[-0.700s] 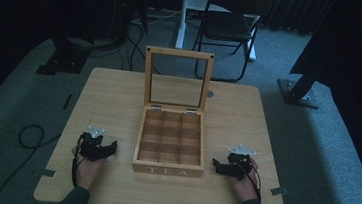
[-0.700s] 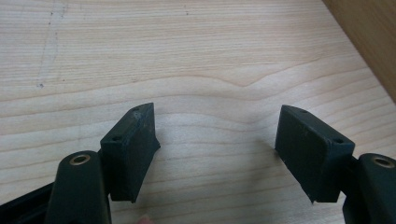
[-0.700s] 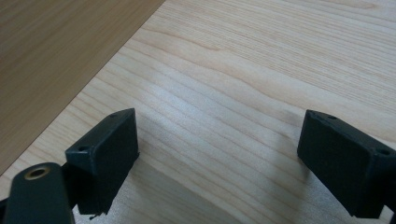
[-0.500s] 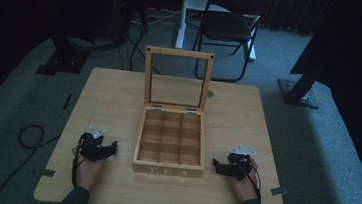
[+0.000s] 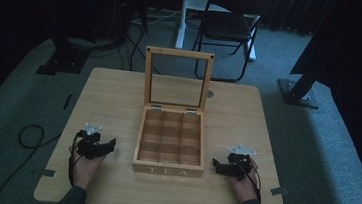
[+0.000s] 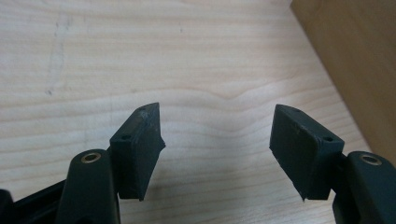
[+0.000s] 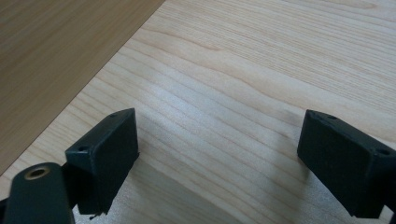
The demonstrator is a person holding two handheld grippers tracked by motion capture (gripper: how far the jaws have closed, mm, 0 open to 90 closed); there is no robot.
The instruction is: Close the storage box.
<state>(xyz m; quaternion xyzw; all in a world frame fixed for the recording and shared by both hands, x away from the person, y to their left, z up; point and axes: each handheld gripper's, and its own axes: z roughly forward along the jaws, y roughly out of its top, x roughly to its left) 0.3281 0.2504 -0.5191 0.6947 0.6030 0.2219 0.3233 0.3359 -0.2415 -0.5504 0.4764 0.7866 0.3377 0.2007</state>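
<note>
A wooden tea box (image 5: 170, 142) marked TEA stands in the middle of the table, its glass-paned lid (image 5: 176, 78) raised upright at the back. Inside are several empty square compartments. My left gripper (image 5: 109, 144) rests on the table to the left of the box, jaws pointing toward it; in the left gripper view it (image 6: 217, 140) is open over bare wood, with the box's side wall (image 6: 359, 60) at the right. My right gripper (image 5: 215, 165) lies to the right of the box, pointing at it. In the right gripper view it (image 7: 217, 154) stands open, the box's side (image 7: 56, 51) at upper left.
The light wooden table (image 5: 114, 95) has bare surface around the box. A folding chair (image 5: 229, 26) and a white post (image 5: 182, 12) stand beyond the far edge. Cables (image 5: 30, 135) lie on the grey floor at left. Dark stand bases (image 5: 298, 90) sit at either side.
</note>
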